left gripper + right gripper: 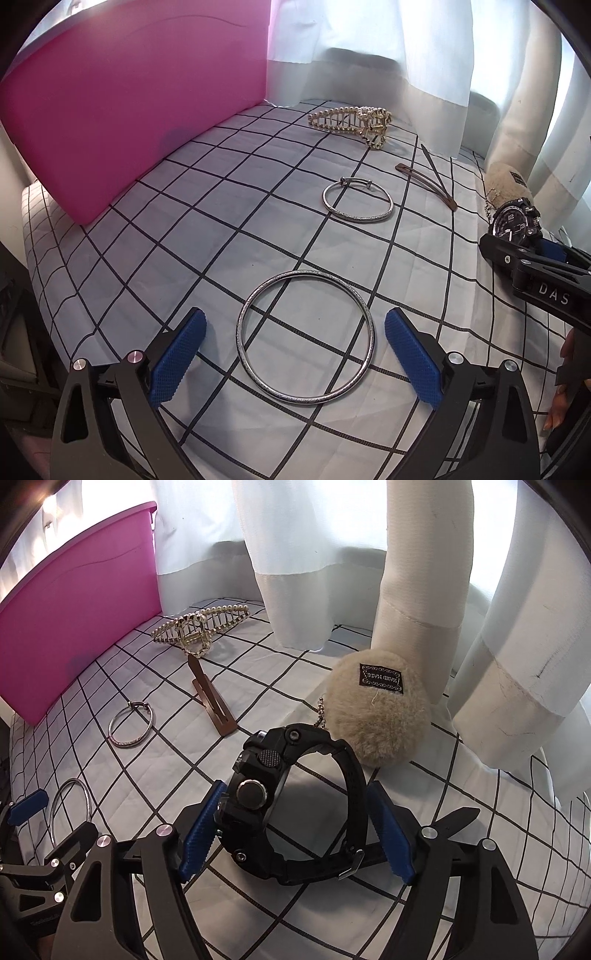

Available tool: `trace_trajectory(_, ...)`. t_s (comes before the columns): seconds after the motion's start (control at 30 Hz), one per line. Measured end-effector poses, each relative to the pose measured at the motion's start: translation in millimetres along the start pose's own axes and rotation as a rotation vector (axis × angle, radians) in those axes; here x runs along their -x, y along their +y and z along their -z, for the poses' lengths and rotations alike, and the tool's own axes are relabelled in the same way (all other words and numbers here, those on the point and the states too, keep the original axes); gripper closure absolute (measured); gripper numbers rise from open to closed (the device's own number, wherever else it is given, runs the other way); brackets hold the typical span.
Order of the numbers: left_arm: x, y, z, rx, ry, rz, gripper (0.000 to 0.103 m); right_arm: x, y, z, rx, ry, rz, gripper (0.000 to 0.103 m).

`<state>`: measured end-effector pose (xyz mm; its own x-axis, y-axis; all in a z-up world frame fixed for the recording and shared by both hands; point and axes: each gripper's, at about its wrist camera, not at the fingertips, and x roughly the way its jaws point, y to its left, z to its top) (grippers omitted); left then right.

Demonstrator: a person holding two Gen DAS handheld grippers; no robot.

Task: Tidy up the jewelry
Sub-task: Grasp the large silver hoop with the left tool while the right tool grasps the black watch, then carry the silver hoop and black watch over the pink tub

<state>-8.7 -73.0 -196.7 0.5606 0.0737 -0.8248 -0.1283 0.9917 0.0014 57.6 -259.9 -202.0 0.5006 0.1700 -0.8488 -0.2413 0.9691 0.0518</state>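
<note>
Straddling the large bangle (306,338) and black watch (291,805), both grippers' fingers (179,356) are spread, poised to grasp

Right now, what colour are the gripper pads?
Blue, textured pads on black fingers; clearest in the left wrist view.

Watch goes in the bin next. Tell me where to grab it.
Grip the black watch across its width, case on one pad and strap on the other, coming from above. It stands on edge in a loop, already between the right tool's open pads.
</note>
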Motion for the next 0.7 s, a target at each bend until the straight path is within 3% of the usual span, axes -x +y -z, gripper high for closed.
trace_trajectory(0.07, 3.3, -2.7, 1.8, -0.024, -0.012, 0.013, 0.018, 2.1, 0.3, 1.6, 0.001, -0.007, -0.005, 0.039)
trace_trajectory(0.13, 7.1, -5.6, 3.5, -0.043, -0.02, 0.027, 0.032, 4.6, 2.1, 3.0, 0.007, -0.008, -0.01, 0.04)
trace_trajectory(0.43, 12.3, 4.2, 2.2, -0.035, -0.002, 0.061, 0.033, 17.3, -1.7, 13.7, -0.042, -0.013, -0.038, 0.043)
trace_trajectory(0.7, 41.5, 12.3, -14.6, -0.071, -0.071, 0.079, 0.033, 43.9, 2.4, 20.5, -0.095, -0.026, -0.055, 0.043)
